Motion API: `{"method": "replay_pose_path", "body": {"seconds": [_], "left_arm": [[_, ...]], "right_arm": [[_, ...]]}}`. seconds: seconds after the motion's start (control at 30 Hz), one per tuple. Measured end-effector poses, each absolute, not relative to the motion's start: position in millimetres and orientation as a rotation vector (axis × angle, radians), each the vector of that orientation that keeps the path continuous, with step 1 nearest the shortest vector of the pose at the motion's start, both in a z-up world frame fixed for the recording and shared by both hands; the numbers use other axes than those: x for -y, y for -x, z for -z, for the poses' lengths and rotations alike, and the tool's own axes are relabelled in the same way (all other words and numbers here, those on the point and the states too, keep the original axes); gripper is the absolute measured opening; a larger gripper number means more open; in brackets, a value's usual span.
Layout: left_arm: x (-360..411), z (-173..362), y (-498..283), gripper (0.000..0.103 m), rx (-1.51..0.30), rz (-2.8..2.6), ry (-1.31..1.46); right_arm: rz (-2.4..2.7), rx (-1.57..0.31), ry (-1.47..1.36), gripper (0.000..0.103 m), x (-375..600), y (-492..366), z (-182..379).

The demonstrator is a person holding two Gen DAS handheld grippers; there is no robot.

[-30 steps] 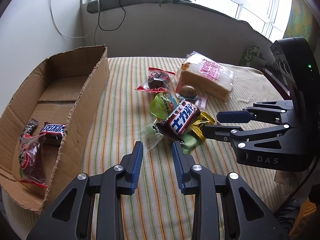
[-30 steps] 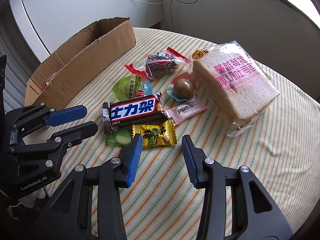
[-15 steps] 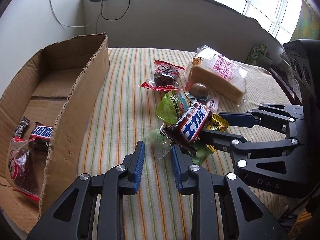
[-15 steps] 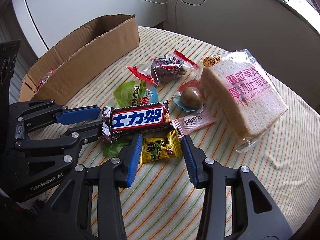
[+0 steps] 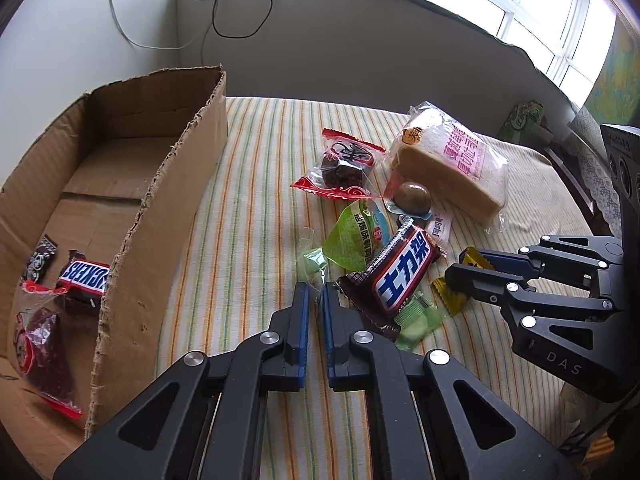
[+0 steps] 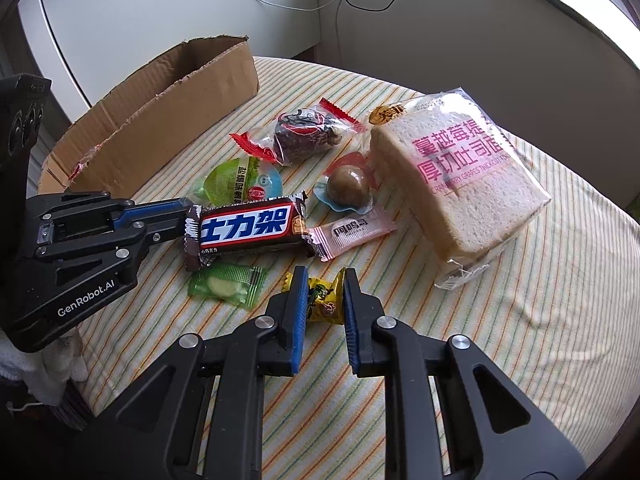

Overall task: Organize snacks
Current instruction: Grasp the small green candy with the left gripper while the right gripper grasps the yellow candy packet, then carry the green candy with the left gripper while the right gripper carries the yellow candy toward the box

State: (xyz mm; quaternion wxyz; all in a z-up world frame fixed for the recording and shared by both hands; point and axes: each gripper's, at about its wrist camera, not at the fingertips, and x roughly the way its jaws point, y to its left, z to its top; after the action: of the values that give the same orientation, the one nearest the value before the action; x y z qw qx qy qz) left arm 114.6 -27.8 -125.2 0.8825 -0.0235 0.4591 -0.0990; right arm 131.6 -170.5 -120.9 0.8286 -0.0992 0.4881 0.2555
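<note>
The left gripper (image 5: 316,300) has just closed, perhaps pinching a clear wrapper edge; this is hard to see. The right gripper (image 6: 325,294) has just closed on the yellow candy (image 6: 322,300), half hidden between the pads. Other snacks lie on the striped tablecloth (image 6: 540,300) beside the cardboard box (image 5: 160,220), under a window.

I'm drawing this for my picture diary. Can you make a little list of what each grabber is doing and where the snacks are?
Left gripper: jaws just closed shut, tips by the chocolate bar; any pinched wrapper unclear
Right gripper: jaws just closed on the yellow candy
Cardboard box: holds a Snickers bar and a red-edged packet
Striped tablecloth: bagged bread, jelly cup, green candy, pink packet
</note>
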Motion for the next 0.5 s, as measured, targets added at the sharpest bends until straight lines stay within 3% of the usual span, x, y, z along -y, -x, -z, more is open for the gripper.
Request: {"method": "replay_pose_path", "body": {"seconds": [0.5], "left_arm": [[17.7,102.7,-88.4,0.005,-0.883,0.210,0.095]], "right_arm": [[-0.534,-0.996,0.144,0.012,194.4,-116.0,101.4]]}}
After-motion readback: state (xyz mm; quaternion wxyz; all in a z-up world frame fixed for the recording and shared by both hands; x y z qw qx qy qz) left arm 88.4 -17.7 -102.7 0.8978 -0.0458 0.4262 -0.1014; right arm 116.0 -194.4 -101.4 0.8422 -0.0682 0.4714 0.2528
